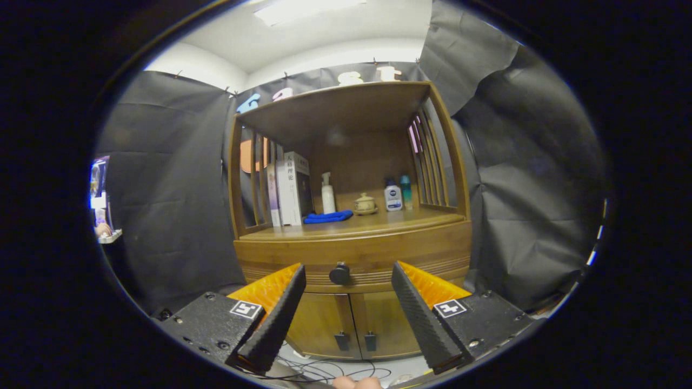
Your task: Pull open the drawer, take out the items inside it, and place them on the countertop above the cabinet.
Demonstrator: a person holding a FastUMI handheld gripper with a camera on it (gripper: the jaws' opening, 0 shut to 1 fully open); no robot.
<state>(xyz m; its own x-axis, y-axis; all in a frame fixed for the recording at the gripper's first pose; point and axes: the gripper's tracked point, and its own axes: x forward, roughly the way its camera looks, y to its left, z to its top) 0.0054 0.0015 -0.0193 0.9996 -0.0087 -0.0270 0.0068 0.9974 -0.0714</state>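
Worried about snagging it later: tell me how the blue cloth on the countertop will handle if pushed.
The blue cloth lies rumpled, so it is probably floppy and light. Pushed, it would likely bunch or slide rather than roll. The open claw is short of the drawer knob.

**Mock home corner inside a recording booth**

Black cloth walls point(162, 178) hang around a wooden cabinet point(351, 243). Its counter point(373, 220) carries books point(292, 189), a pump bottle point(327, 193), a lidded cup point(365, 203) and a blue cloth point(327, 217). Loose cables point(335, 370) lie on the floor.
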